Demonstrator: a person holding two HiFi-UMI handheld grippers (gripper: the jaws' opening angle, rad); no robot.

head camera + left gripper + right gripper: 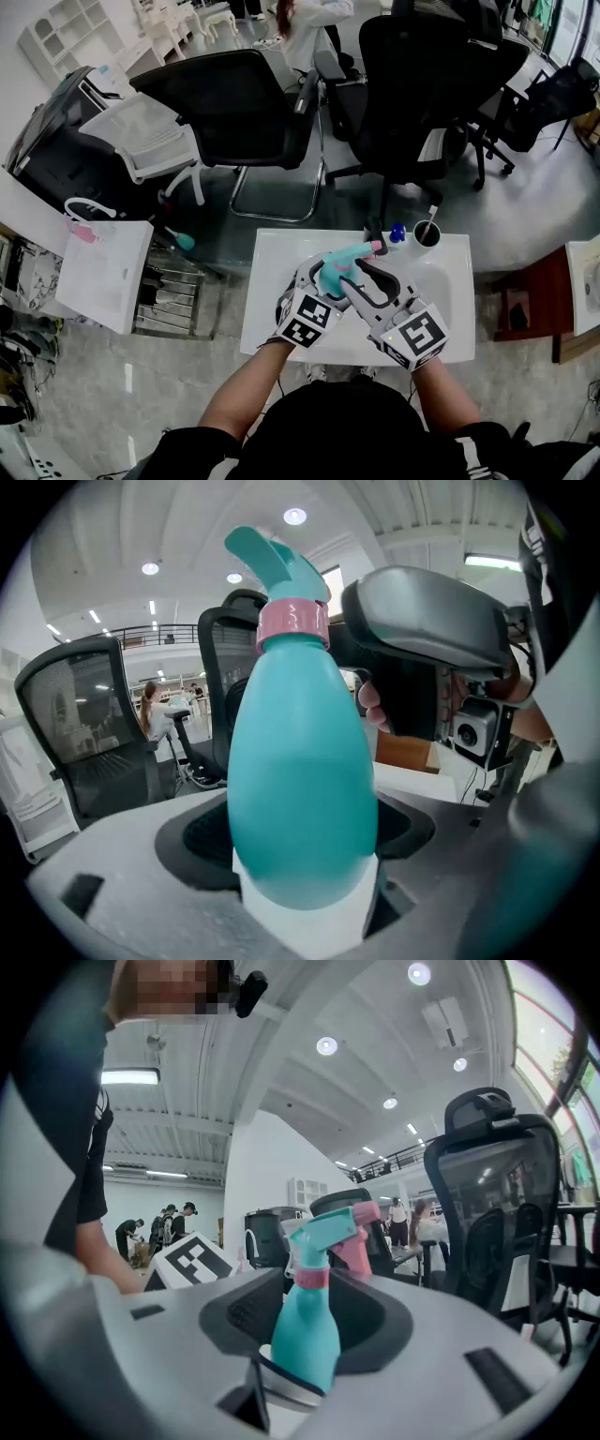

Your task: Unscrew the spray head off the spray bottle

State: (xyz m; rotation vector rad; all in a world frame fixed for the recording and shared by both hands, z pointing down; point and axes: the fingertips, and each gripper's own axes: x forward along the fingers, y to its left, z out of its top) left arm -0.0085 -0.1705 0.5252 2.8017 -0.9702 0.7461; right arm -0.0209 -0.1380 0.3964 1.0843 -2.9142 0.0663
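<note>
A teal spray bottle [330,278] with a pink collar [293,622] and a teal spray head [352,255] is held above the white table [281,253]. My left gripper [317,284] is shut on the bottle's body [300,780], which fills its jaws in the left gripper view. From the right, my right gripper [364,277] reaches in at the bottle's upper part. In the right gripper view the bottle [305,1335] stands upright in the gap of the jaws, spray head [323,1232] on top, and the pads do not press on it.
At the table's far edge stand a black cup [427,234] with a stick in it and a small blue thing [397,232]. Black office chairs [244,103] [422,84] are behind the table. To the left is a white side table [103,272].
</note>
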